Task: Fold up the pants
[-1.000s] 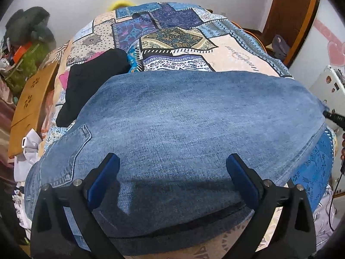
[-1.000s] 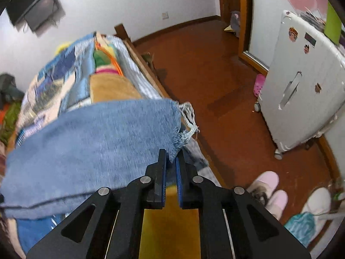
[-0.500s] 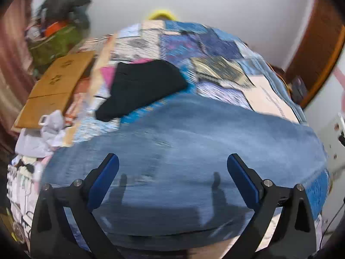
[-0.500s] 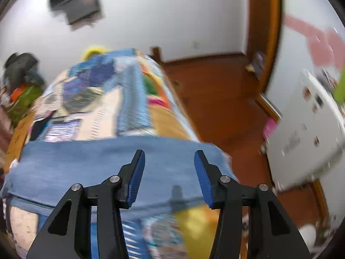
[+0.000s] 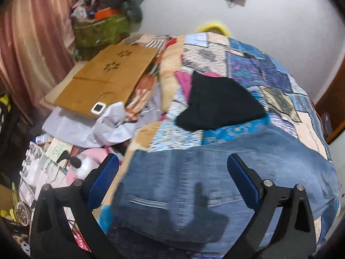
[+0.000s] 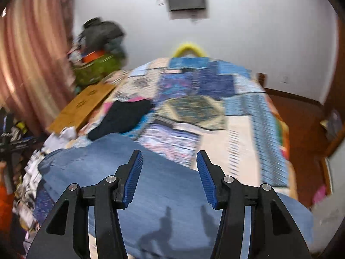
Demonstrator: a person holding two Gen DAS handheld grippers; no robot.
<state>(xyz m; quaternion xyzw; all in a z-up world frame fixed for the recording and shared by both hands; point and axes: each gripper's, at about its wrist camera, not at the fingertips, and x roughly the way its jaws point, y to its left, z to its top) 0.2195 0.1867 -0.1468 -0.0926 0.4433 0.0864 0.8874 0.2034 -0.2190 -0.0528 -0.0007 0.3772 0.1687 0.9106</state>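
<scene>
Blue jeans (image 5: 215,183) lie folded flat across the near end of a patchwork quilt (image 5: 258,64). My left gripper (image 5: 172,159) hovers above their left part, open wide, with nothing between its fingers. In the right wrist view the jeans (image 6: 168,185) spread below my right gripper (image 6: 168,153). Its jaws are opening, with nothing between them, and their shadows fall on the denim. Both views are motion-blurred.
A black garment (image 5: 217,105) lies on the quilt beyond the jeans. A brown board (image 5: 103,79), white cloth and papers crowd the bed's left side. A green bag (image 5: 99,30) and a pink curtain (image 5: 32,43) stand behind. Wooden floor (image 6: 301,129) lies to the right.
The right gripper opened and let go of the jeans' frayed hem. Both grippers rose off the denim and swung to the left, bringing the cluttered left side of the bed into view.
</scene>
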